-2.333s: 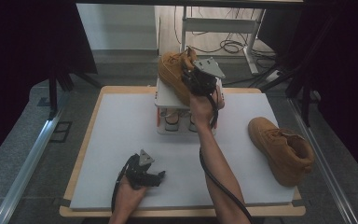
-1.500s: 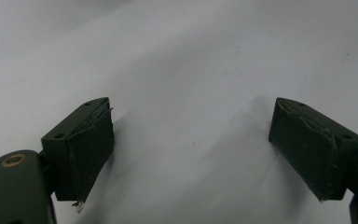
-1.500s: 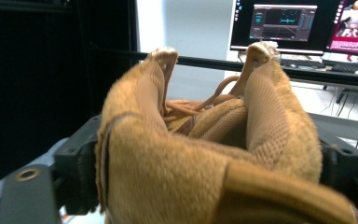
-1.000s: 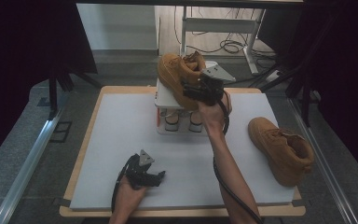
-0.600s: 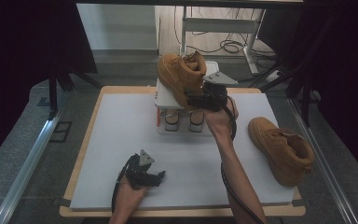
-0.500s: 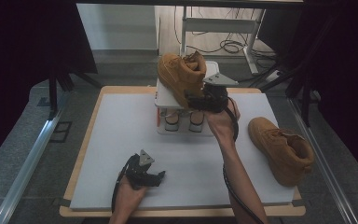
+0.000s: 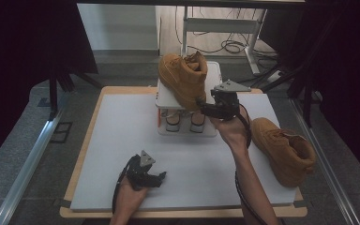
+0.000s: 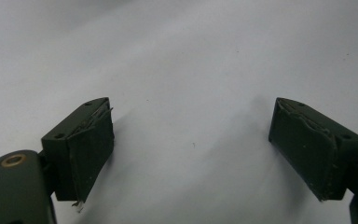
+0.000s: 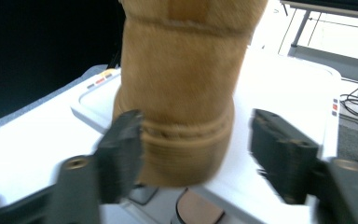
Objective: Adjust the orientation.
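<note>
A tan boot [image 7: 183, 82] stands on a white raised stand [image 7: 187, 130] at the far middle of the table. My right gripper [image 7: 205, 108] is at the boot's near right side, level with its sole. In the right gripper view the boot's heel [image 9: 182, 93] sits between the jaws of my right gripper [image 9: 196, 135], which have just been closing. The left pad is at the heel's edge and the right pad stands off it, so the gripper is open. A second tan boot [image 7: 283, 150] lies at the right. My left gripper [image 7: 155, 177] rests open at the front left, with bare mat between its pads [image 8: 88, 149].
A white mat [image 7: 122, 131] covers the wooden table. The stand's white top plate [image 9: 289, 84] extends behind the boot. Beyond the table's far edge are a metal frame and cables on the floor [image 7: 229, 44]. Dark curtains hang on both sides.
My right gripper has drawn back from the boot's top, to the right and toward me, with its jaws narrower. The boot stays on the stand. The left gripper has not moved.
</note>
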Motion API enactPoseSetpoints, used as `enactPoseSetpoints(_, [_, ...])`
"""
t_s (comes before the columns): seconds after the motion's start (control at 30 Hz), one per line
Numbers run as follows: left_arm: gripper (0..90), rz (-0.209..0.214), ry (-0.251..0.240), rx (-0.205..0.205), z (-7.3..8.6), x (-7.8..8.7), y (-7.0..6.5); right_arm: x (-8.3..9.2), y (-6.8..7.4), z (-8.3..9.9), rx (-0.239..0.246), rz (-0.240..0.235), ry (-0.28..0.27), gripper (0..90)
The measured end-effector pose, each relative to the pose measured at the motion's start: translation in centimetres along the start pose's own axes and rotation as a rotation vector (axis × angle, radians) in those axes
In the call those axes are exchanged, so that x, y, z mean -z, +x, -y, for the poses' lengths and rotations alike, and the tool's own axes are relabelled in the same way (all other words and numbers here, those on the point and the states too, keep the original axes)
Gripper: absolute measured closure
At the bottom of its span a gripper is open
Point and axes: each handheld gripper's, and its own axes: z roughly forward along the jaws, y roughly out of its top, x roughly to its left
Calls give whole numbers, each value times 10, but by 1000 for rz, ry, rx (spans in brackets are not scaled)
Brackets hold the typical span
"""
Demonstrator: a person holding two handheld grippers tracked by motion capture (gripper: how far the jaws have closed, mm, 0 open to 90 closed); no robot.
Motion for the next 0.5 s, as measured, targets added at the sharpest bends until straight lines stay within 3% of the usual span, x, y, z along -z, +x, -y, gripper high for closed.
enactPoseSetpoints(0.1, [140,0,0,0,0,0,0,4,-5,6,10,-17,29,487])
enactPoseSetpoints(0.23, [140,0,0,1,0,0,0,6,-9,14,49,-38,60,688])
enactPoseSetpoints(0.4, [140,-1,0,0,0,0,0,2,-7,24,63,-74,60,862])
enactPoseSetpoints(0.5, [140,-1,0,0,0,0,0,0,-6,26,68,-70,49,892])
